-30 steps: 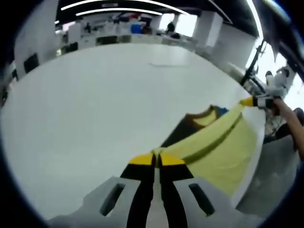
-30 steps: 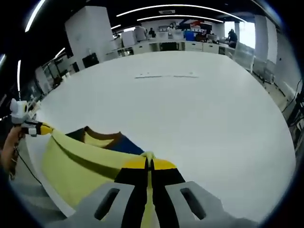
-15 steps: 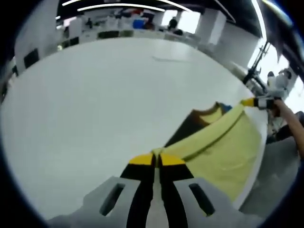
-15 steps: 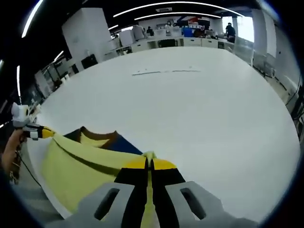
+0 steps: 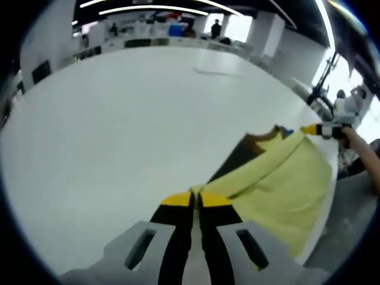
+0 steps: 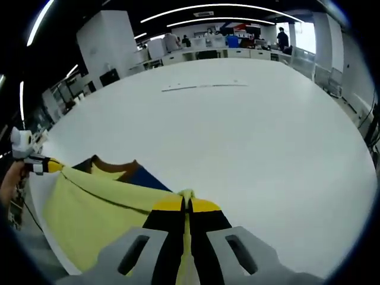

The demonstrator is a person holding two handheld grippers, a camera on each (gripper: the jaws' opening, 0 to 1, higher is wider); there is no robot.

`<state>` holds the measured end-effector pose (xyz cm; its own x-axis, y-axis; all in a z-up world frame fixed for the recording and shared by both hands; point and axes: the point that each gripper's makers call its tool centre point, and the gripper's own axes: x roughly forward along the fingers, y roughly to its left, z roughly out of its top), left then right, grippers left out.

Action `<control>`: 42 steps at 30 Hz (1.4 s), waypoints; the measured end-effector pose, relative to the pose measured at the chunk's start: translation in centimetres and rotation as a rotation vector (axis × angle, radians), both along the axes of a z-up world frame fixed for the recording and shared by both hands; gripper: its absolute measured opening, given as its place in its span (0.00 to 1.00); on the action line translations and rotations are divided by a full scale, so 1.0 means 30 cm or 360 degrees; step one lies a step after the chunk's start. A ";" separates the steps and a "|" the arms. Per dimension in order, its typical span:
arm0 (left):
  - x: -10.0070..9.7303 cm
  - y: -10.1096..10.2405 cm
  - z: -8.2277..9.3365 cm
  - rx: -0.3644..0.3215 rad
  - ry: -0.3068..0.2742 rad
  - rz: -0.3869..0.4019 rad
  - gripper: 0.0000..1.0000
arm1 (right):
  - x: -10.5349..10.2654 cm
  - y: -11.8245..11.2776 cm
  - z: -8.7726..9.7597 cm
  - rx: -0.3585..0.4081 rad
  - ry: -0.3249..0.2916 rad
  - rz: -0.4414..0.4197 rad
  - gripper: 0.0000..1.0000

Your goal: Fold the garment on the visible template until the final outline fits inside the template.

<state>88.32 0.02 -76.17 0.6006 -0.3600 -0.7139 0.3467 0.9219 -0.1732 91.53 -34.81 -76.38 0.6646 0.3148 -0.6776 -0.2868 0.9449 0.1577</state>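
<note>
The garment [image 5: 279, 184] was soft matt yellow cloth; the table [image 5: 119, 119] was smooth, matt and white.

The left gripper view looks low across the white table [image 5: 119, 119] toward 12 o'clock. The right gripper view does likewise. Both are close to the yellow garment [image 5: 279, 184], the shared region, seen at 3 o'clock and at 9 o'clock respectively.
</note>
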 end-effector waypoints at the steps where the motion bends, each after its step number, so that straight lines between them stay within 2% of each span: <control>1: -0.001 0.000 -0.001 0.0004 -0.0001 -0.0001 0.00 | 0.000 0.000 -0.003 -0.0001 -0.0002 0.0003 0.03; 16: 0.001 0.006 -0.021 0.0079 -0.0003 -0.0002 0.00 | 0.009 -0.002 -0.023 -0.0043 -0.0009 0.0068 0.03; 21: 0.014 0.024 -0.020 0.0167 -0.0060 -0.0010 0.05 | 0.012 -0.002 -0.015 -0.0057 -0.0033 0.0087 0.03; 30: 0.023 0.054 -0.003 0.0208 -0.0088 -0.0008 0.11 | 0.023 -0.010 0.002 -0.0082 -0.0078 0.0091 0.06; 42: 0.030 0.068 0.068 0.0235 -0.0177 -0.0010 0.19 | 0.029 -0.001 0.020 -0.0104 -0.0123 0.0112 0.21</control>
